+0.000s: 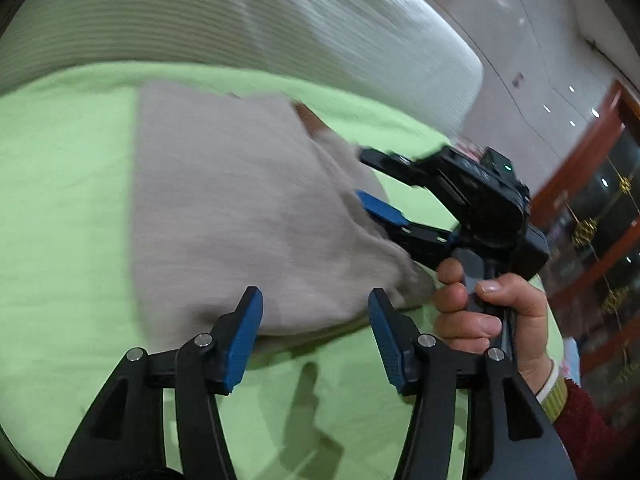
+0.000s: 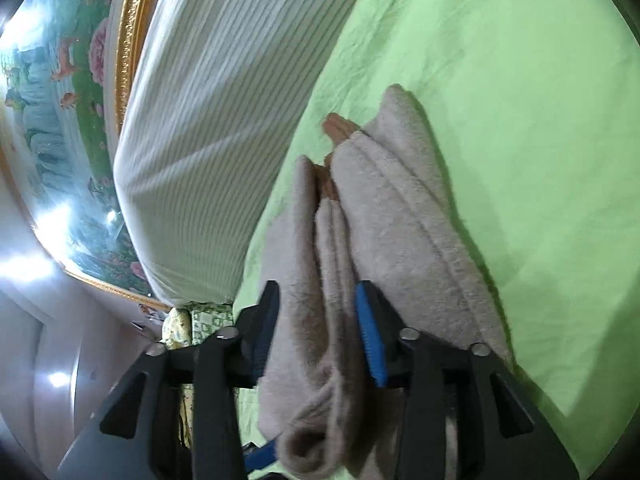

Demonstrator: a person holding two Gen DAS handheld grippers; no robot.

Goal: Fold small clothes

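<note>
Left gripper (image 1: 316, 336) gapes empty beside my folded beige garment (image 1: 248, 216); right gripper (image 2: 316, 328) straddles its thick edge, pads apparently loose; final tidying remains.

A small beige fleecy garment (image 1: 240, 208) lies folded on the light green sheet (image 1: 60, 168), near the white ribbed cushion (image 1: 280, 20). Its layers are doubled into thick soft folds with a stitched hem along one edge (image 2: 440, 240). A brownish patch (image 2: 340, 128) peeks out at the end towards the cushion.
</note>
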